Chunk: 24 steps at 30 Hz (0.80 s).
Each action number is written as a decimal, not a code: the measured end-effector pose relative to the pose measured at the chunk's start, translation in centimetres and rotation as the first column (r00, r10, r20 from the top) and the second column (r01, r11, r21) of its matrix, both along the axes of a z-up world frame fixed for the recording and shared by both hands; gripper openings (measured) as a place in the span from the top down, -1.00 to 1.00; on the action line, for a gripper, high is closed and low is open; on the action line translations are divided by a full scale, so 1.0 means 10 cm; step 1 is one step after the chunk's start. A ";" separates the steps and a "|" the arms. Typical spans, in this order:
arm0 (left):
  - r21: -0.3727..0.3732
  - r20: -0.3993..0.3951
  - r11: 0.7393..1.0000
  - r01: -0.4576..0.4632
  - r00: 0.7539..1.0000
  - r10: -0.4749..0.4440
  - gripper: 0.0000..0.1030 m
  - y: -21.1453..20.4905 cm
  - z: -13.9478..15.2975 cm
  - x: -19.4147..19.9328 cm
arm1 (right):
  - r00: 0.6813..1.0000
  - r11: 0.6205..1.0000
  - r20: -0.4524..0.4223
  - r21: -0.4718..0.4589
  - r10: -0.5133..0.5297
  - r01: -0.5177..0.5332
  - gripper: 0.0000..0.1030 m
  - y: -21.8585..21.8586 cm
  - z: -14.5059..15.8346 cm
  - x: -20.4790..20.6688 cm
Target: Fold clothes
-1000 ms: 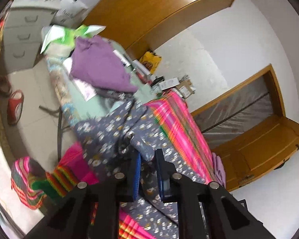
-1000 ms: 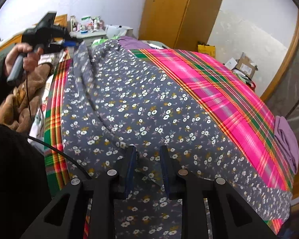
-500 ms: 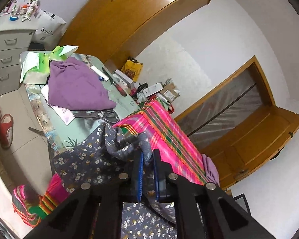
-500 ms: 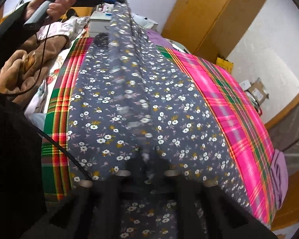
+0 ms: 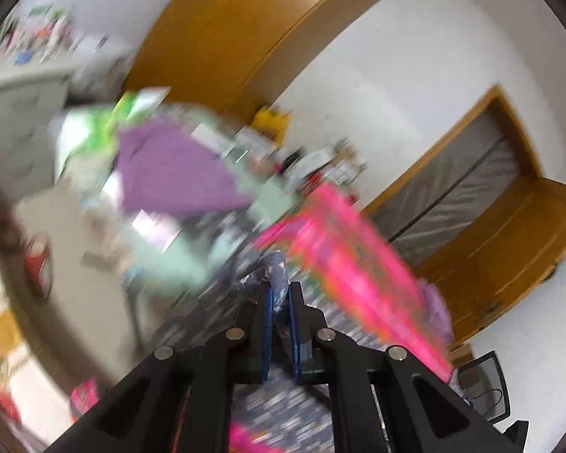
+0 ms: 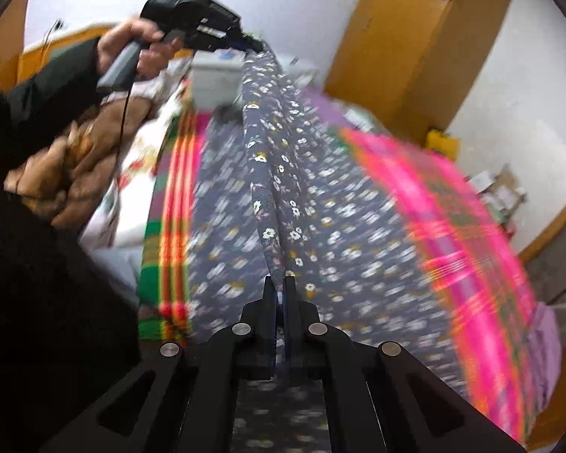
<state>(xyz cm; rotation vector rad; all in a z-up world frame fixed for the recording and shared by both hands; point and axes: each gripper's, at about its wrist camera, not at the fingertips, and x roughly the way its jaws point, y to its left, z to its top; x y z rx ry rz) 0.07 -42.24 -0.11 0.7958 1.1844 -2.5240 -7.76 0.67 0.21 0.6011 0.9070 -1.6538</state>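
A grey floral garment is stretched taut in the air between my two grippers, above the rest of the cloth lying on a pink plaid bed cover. My right gripper is shut on one edge of it. My left gripper is shut on the other end, a bunch of floral cloth sticking out past the pads. The left gripper also shows in the right wrist view, held high at the far end of the bed. Both views are motion-blurred.
A folded purple cloth lies on a cluttered side table beyond the bed. A wooden wardrobe stands behind. Brown clothes are piled at the bed's left. A purple item lies at the right edge.
Both grippers closed on the floral garment and rose, lifting its edge off the bed into a taut raised fold. The left gripper went up and away from the right.
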 end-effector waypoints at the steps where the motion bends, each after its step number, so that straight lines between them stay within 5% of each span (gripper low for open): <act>1: 0.014 0.027 1.000 -0.011 1.000 0.011 0.84 -0.03 -0.13 0.03 | 1.000 1.000 0.017 0.018 0.005 -0.005 0.95 -0.02 -0.07 0.00; 5: 0.056 0.056 0.998 -0.034 0.998 0.031 0.85 -0.11 -0.40 0.14 | 0.998 1.000 0.065 0.016 0.001 -0.002 0.94 -0.04 -0.11 -0.02; 12: -0.021 -0.008 0.999 -0.026 1.000 0.025 0.85 -0.06 -0.16 0.20 | 0.997 0.999 0.082 -0.031 -0.016 0.019 0.95 0.01 0.01 -0.03; 18: 0.056 0.091 0.998 0.007 0.996 -0.012 0.81 -0.13 -0.49 0.10 | 0.992 0.998 0.123 0.060 -0.017 0.010 0.85 -0.05 -0.26 0.00; 24: 0.008 0.089 0.999 -0.049 0.995 0.048 0.76 -0.15 -0.34 0.30 | 0.985 1.000 0.174 -0.021 -0.014 0.018 0.75 0.08 -0.01 -0.03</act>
